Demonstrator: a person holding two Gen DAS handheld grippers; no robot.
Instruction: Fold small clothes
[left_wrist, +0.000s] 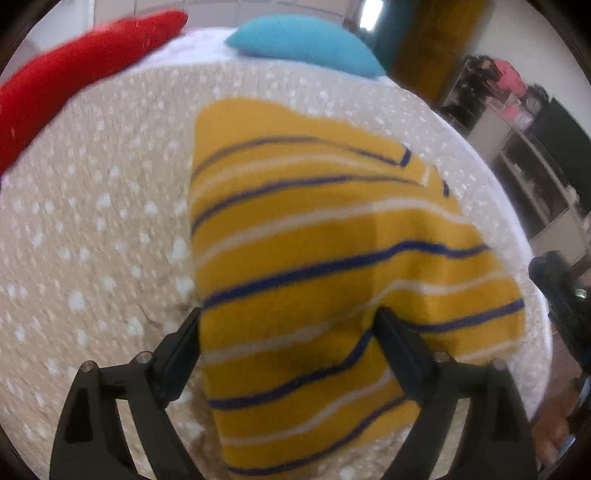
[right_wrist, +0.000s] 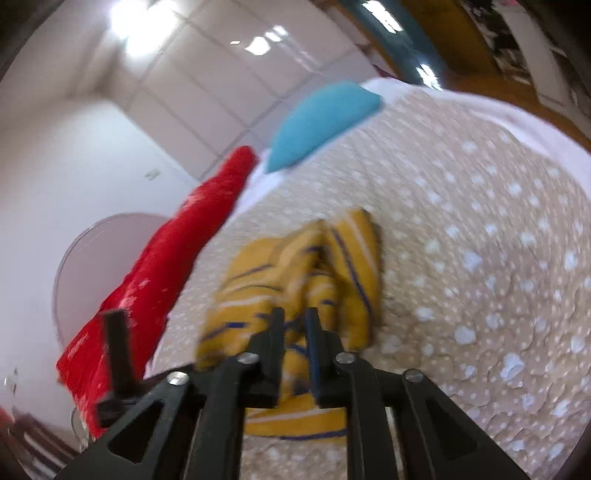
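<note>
A yellow garment (left_wrist: 332, 258) with blue and white stripes lies on a beige bedspread (left_wrist: 92, 221) with white dots. My left gripper (left_wrist: 288, 321) is open above the garment's near part, one finger (left_wrist: 181, 343) beside its left edge, the other finger (left_wrist: 402, 350) over the cloth. In the right wrist view the same garment (right_wrist: 295, 280) hangs bunched. My right gripper (right_wrist: 295, 321) is shut on its edge and holds it lifted above the bed (right_wrist: 480, 258).
A red cushion (left_wrist: 66, 85) lies at the far left and a teal cushion (left_wrist: 306, 44) at the head of the bed. Shelves with clutter (left_wrist: 517, 122) stand to the right. The bed's right edge (left_wrist: 532, 280) drops off near the other gripper (left_wrist: 565, 295).
</note>
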